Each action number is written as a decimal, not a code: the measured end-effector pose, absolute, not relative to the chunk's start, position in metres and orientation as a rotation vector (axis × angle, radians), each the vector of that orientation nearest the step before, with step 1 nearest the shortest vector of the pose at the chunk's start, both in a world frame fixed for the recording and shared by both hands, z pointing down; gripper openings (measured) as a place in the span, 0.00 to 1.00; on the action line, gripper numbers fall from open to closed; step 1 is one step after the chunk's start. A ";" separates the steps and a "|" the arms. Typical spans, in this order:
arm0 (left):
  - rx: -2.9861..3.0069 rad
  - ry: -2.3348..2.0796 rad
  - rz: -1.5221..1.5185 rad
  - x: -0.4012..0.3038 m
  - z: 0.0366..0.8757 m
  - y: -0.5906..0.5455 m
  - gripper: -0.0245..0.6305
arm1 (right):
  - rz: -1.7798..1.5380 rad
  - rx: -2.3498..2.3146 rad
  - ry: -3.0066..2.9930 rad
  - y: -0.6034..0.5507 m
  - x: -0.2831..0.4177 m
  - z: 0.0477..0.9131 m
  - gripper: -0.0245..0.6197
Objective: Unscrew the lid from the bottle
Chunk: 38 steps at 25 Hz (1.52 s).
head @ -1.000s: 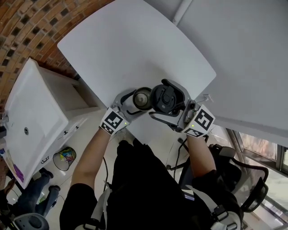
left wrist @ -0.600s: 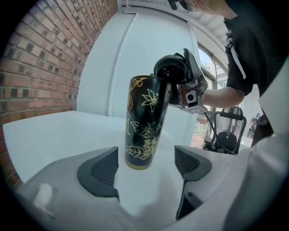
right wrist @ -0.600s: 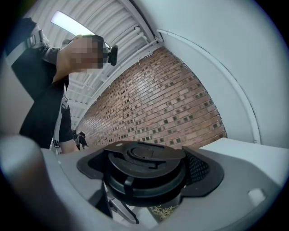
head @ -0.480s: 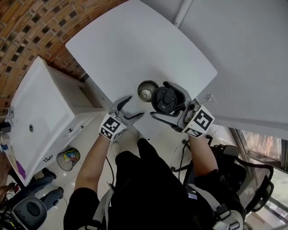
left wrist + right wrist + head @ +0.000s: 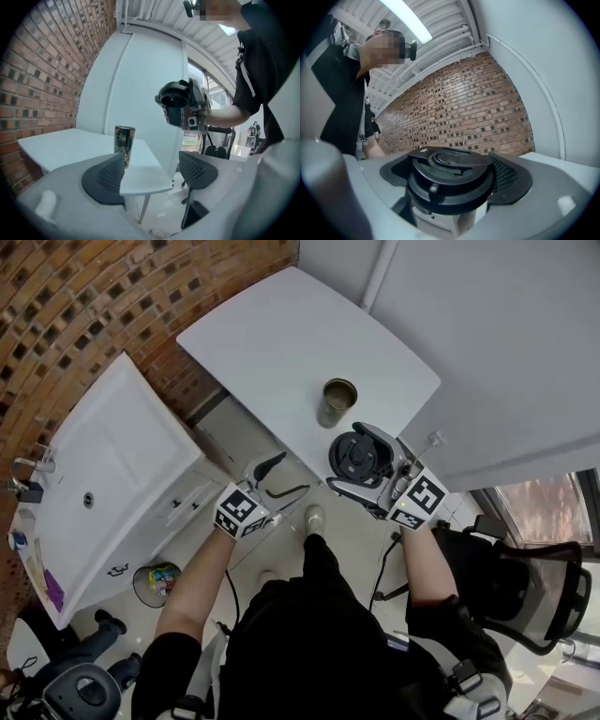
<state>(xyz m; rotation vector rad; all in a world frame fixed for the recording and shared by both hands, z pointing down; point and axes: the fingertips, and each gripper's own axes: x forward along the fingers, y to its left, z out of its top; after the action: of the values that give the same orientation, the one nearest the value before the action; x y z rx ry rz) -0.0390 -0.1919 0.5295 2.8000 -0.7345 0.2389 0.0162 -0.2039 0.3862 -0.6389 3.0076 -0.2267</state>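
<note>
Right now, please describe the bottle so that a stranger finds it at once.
Find the white table beside the brick wall. On it stands the bottle, alone and upright. It is a dark cylinder with gold flower patterns and an open mouth; its black lid is in the right gripper.

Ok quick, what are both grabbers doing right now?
Left gripper: open, empty, jaws have just been closing slightly.
Right gripper: shut on the black lid.
</note>
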 end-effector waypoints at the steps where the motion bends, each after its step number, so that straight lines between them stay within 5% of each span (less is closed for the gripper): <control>1: 2.808 -0.725 0.229 -0.050 0.520 -0.176 0.60 | -0.212 -0.655 3.007 -0.186 0.010 0.382 0.78; 2: 2.819 -0.713 0.221 -0.061 0.510 -0.160 0.59 | -0.195 -0.672 3.006 -0.170 0.004 0.378 0.78; 6: 2.896 -0.722 0.192 -0.100 0.470 -0.114 0.28 | -0.139 -0.723 3.000 -0.112 -0.019 0.357 0.78; 8: 2.910 -0.729 0.164 -0.116 0.456 -0.097 0.05 | -0.123 -0.735 2.994 -0.085 -0.032 0.347 0.78; 18: 2.888 -0.605 0.068 -0.111 0.432 -0.024 0.04 | -0.113 -0.767 2.999 0.011 -0.056 0.333 0.78; 38: 2.879 -0.694 0.007 -0.059 0.394 0.060 0.04 | -0.170 -0.958 2.911 0.088 0.086 0.329 0.78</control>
<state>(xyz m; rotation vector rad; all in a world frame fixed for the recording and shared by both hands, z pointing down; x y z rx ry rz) -0.0587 0.0604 0.3940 2.8792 -0.6936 0.0067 0.0860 0.0881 0.3293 -0.9584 2.9112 -0.1697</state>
